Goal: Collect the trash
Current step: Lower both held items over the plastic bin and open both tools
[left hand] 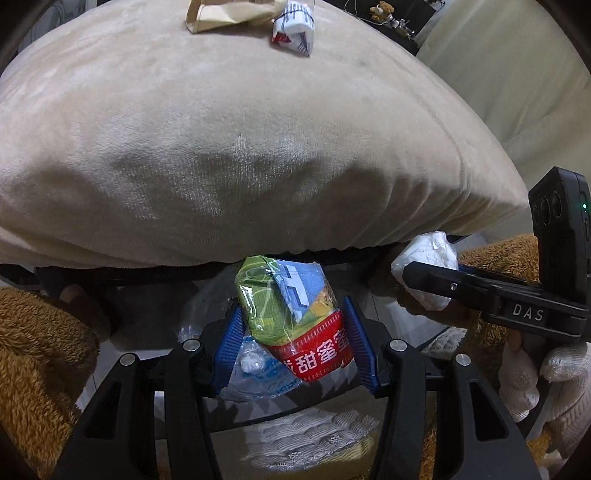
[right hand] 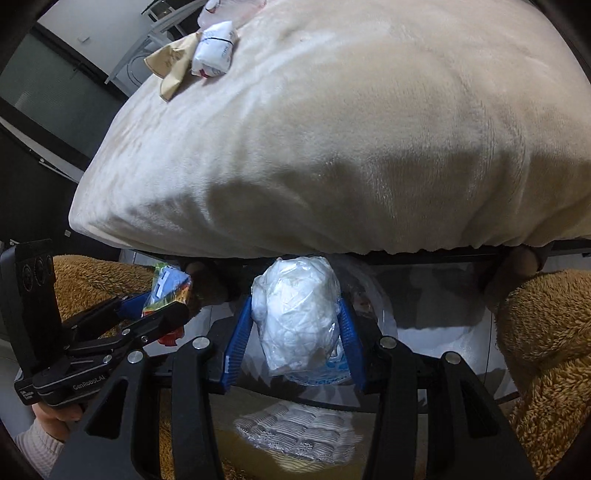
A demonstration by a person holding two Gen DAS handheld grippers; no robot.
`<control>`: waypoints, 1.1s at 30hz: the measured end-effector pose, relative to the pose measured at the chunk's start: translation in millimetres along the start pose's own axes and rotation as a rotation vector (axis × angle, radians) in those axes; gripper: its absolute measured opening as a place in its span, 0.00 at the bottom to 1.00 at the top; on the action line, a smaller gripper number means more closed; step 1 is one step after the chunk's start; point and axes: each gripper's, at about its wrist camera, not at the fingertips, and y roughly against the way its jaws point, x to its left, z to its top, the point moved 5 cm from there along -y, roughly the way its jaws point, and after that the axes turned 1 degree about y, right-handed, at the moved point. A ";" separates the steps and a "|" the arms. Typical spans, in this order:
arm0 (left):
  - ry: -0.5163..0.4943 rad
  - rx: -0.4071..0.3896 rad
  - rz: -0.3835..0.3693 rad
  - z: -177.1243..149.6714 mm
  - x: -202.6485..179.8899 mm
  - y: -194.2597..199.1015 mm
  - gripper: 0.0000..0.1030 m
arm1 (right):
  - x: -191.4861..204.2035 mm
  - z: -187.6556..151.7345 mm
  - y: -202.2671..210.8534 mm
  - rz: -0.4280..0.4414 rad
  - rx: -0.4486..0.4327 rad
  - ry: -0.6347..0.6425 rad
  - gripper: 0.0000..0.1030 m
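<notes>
My left gripper [left hand: 295, 332] is shut on a crumpled colourful snack wrapper [left hand: 288, 310], green, blue and red with white characters. My right gripper [right hand: 295, 328] is shut on a white wad of crumpled tissue in clear plastic [right hand: 295, 317]. Both hang just in front of the bed's edge, over a clear plastic bag [left hand: 258, 373] that holds other trash. The right gripper with its white wad [left hand: 424, 266] shows at the right of the left wrist view. The left gripper with the wrapper [right hand: 170, 291] shows at the left of the right wrist view.
A cream plush bed cover [left hand: 258, 147] fills the upper part of both views. On its far side lie a crumpled brown paper bag [left hand: 221, 14] and a white printed packet [left hand: 295, 33]. Brown fuzzy sleeves [right hand: 546, 332] flank the bag. A gloved hand [left hand: 546, 376] is at the right.
</notes>
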 end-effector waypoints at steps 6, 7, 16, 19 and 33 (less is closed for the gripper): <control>0.049 0.108 0.022 -1.0 12.4 -29.0 0.51 | -8.6 6.2 -29.0 0.000 0.099 -0.052 0.45; 0.049 0.122 0.023 -1.7 12.2 -31.9 0.51 | -6.9 6.4 -32.5 0.006 0.110 -0.049 0.45; 0.047 0.197 0.061 -8.0 13.5 -41.9 0.51 | -7.7 2.0 -51.0 0.014 0.199 -0.074 0.46; 0.034 0.209 0.065 -8.6 11.3 -43.9 0.51 | -5.8 0.7 -54.7 0.016 0.209 -0.080 0.46; 0.046 0.203 0.081 -7.9 17.6 -41.1 0.83 | -10.0 8.4 -45.1 0.014 0.162 -0.088 0.63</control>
